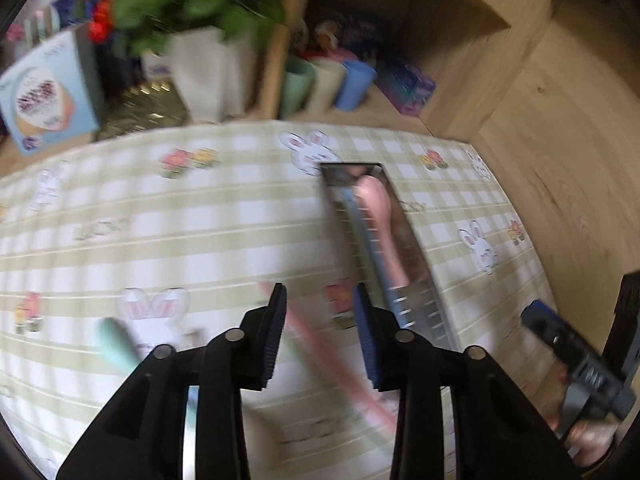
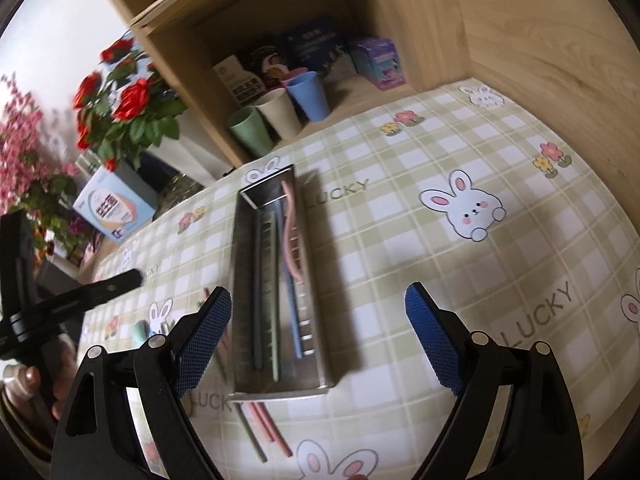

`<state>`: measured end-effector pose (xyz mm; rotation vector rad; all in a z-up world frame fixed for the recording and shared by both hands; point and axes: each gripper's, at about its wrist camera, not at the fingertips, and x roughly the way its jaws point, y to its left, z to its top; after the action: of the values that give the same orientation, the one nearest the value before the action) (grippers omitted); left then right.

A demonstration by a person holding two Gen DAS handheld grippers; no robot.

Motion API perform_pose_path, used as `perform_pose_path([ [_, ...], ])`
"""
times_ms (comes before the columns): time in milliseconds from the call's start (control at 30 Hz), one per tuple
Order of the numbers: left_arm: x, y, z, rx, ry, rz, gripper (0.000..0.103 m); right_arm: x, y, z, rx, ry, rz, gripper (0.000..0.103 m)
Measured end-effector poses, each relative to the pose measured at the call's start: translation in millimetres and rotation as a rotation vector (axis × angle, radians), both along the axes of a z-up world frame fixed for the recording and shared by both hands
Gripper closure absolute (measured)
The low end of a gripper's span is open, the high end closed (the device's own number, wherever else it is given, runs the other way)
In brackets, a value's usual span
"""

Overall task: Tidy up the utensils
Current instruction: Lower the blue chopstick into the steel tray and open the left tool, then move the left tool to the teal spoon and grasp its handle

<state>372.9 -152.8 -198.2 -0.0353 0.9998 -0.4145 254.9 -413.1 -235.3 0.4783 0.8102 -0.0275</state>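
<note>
Putting the loose sticks into the metal tray [image 2: 276, 384] looks like the job now, and some are not yet in. The tray lies on the table [image 2: 440, 208], between the right jaws and a little ahead of them. Inside it lie a dark chopstick, a green one, a blue one and a pink spoon [image 2: 291, 236].

The right gripper [image 2: 318, 340] has its jaws wide open with nothing in them. The left gripper [image 1: 320, 334] has its jaws partly open. A pink chopstick [image 1: 320, 344] shows in the gap between them. That view is blurred, so I think it lies on the table below and is not pinched, but I am not sure. A mint green piece [image 1: 116, 344] lies to the left of the left jaws; it may be a spoon end.

More loose sticks, pink and green, poke out from under the near end of the tray [image 2: 264, 420], just below the right jaws.

To do this well, pick one stick at a time. Come down over its middle, with the jaws across it, not along it. Close gently so it does not flip. Lift it clear of the tray wall, turn it the long way, and lay it beside the others. Keep the two grippers apart so they do not bump. Hold the tray steady if it slides on the smooth cloth.
</note>
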Motion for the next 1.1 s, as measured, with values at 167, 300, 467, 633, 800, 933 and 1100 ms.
perform_pose_path([
  [167, -26.8, 74.2, 3.7, 0.006, -0.033, 0.076, 0.065, -9.6, 27.4, -1.6, -0.044, -0.027, 0.003, 0.017],
  [300, -37.4, 116.2, -3.0, 0.005, -0.011, 0.15, 0.065, -12.0, 47.1, -11.5, -0.034, -0.01, 0.015, 0.017],
  [467, -44.8, 147.3, -29.4, -0.005, 0.056, 0.247, 0.065, -12.7, 63.6, -22.6, -0.021, 0.019, 0.036, 0.017],
  [633, -42.0, 153.4, -62.7, -0.011, 0.115, 0.309, 0.065, -14.3, 71.9, -22.1, -0.04, 0.02, 0.052, 0.017],
  [800, -35.1, 145.9, -88.8, -0.033, 0.171, 0.317, 0.066, -15.6, 69.4, -20.6, -0.049, 0.018, 0.048, 0.017],
  [933, -26.5, 145.0, -99.1, -0.007, 0.163, 0.348, 0.073, -13.6, 68.8, -21.8, -0.047, 0.022, 0.048, 0.017],
  [1100, -18.0, 149.2, -105.7, 0.005, 0.156, 0.372, 0.078, -10.2, 70.8, -24.0, -0.045, 0.025, 0.058, 0.017],
])
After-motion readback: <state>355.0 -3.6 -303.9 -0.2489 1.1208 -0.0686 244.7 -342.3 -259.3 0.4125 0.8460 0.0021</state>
